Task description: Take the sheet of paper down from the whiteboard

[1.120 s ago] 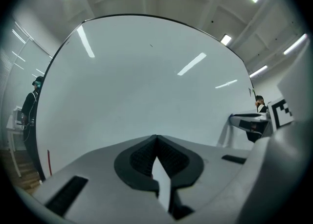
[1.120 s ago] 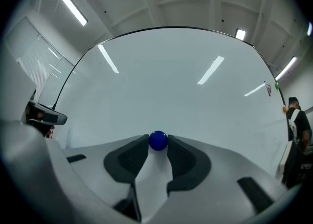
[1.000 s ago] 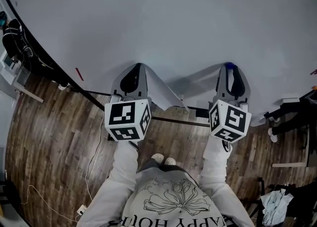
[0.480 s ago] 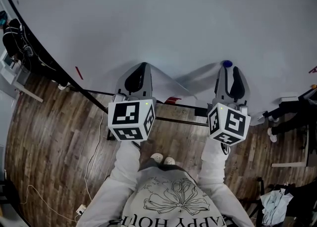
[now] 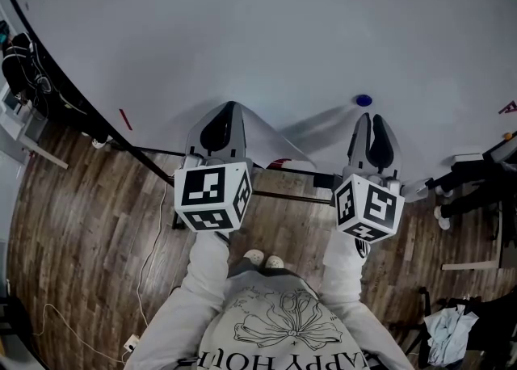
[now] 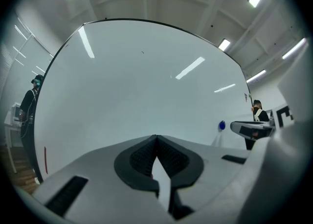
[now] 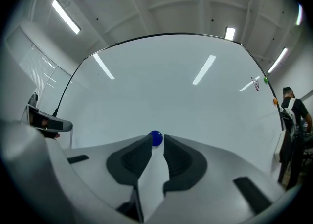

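The white sheet of paper [image 5: 271,138] hangs loosely off the whiteboard [image 5: 283,29] between my two grippers. My left gripper [image 5: 232,107] is shut on the sheet's left corner, and a sliver of paper [image 6: 160,181] shows between its closed pads [image 6: 142,157]. A round blue magnet [image 5: 363,100] sits on the board just beyond my right gripper [image 5: 370,117]. In the right gripper view the magnet [image 7: 155,137] lies at the tips of the right gripper [image 7: 156,145]. Its jaws are closing, a strip of paper [image 7: 154,174] runs through the gap, and the pads stand apart from it.
A red marker [image 5: 124,118] sticks to the board's lower left edge. The board's stand bar [image 5: 283,197] crosses the wooden floor [image 5: 81,223] by the person's feet. People stand at the board's left [image 6: 32,100] and right [image 7: 293,115] ends. Clutter [image 5: 477,174] lies at the right.
The right gripper has drawn back slightly, so the blue magnet now shows beyond its tips, and its jaws have narrowed. The sheet's loose lower corner hangs in closer. The left gripper has stayed put.
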Motion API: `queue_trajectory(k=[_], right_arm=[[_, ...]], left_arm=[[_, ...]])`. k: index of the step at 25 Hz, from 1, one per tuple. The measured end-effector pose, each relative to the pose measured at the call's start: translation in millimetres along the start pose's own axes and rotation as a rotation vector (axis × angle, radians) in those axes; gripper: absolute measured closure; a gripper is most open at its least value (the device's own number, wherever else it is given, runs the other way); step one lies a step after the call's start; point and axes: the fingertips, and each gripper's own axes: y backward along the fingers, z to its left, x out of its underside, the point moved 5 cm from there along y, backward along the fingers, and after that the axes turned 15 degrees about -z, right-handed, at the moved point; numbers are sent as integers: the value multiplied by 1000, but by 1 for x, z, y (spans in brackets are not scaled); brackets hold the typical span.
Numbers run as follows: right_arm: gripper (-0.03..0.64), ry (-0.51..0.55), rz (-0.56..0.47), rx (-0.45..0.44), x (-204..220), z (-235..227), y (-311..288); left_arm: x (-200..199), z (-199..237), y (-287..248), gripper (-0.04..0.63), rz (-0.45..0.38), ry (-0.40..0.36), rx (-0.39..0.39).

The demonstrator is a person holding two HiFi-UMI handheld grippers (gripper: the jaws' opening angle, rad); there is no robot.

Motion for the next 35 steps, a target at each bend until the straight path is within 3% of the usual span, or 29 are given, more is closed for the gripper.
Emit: queue_trajectory(k=[16, 35], right_arm=[[591, 6, 26, -5, 4, -2, 7], [591, 13, 19, -6, -2, -4, 9]], left_arm=[[0, -7, 5, 591, 3, -32, -13], [-5, -15, 5, 591, -3, -37, 7]])
